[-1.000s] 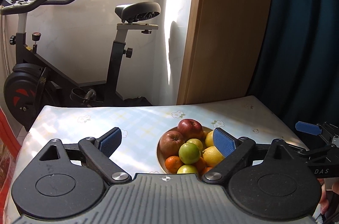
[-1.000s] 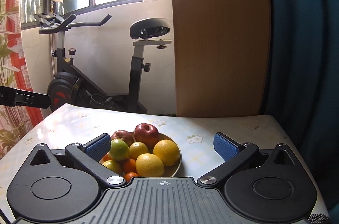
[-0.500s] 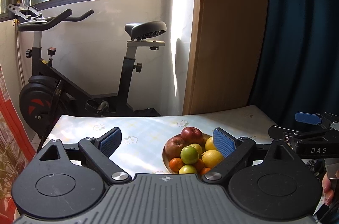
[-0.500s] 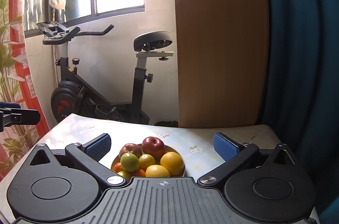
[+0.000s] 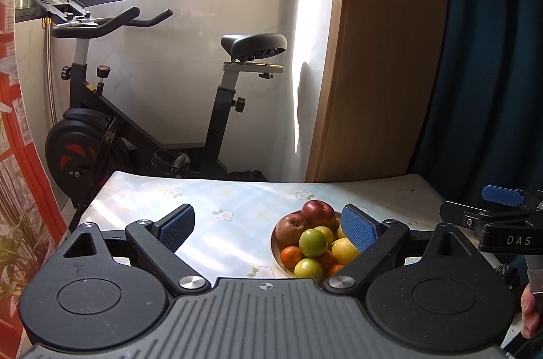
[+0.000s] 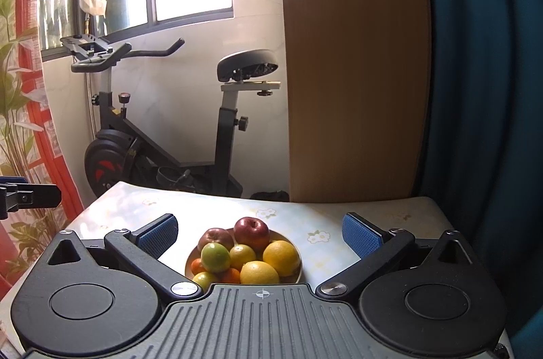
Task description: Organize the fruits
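Note:
A round plate (image 6: 296,274) of piled fruit sits on a floral-cloth table (image 6: 339,216): two red apples (image 6: 251,231), a green fruit (image 6: 215,256), yellow lemons (image 6: 281,257) and small oranges (image 6: 231,276). In the left wrist view the plate rim (image 5: 273,250) lies right of centre. My left gripper (image 5: 268,226) is open and empty, held back above the near table edge. My right gripper (image 6: 259,231) is open and empty, centred behind the plate; it also shows at the right edge of the left wrist view (image 5: 502,216).
An exercise bike (image 5: 142,128) stands behind the table by a window. A wooden panel (image 6: 353,70) and a dark blue curtain (image 6: 485,87) rise behind the table's right side. A red patterned curtain (image 5: 20,155) hangs at the left.
Both grippers have pulled back and up from the plate; the fruit looks smaller and farther away. Both stay open. The fruit has not moved.

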Motion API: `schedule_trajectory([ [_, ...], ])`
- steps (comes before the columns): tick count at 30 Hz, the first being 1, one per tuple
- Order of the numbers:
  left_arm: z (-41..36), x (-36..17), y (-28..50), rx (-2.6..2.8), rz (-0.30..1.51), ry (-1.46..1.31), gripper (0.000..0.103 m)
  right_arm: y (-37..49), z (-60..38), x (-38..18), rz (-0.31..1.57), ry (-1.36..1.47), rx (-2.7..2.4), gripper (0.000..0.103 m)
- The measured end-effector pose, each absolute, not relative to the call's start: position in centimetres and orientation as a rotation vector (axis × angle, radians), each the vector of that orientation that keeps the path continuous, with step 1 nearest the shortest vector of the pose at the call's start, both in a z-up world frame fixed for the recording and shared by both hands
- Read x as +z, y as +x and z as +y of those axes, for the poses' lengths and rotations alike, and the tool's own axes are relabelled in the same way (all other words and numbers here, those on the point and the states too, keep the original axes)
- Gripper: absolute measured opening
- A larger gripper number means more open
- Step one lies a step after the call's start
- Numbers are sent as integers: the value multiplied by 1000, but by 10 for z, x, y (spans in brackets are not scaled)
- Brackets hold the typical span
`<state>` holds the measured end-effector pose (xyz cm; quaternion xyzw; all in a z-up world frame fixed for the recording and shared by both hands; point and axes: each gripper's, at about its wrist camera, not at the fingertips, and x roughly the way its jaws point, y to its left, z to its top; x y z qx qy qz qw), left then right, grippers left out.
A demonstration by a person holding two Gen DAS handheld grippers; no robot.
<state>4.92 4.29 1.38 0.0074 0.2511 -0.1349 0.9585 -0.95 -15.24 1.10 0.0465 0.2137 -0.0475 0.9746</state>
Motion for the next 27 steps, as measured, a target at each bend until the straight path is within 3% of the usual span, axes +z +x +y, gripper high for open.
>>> schedule_trajectory([
  [27,47,15,39,-246,519,9,95,-8,-147,10,444,84,-92,103],
])
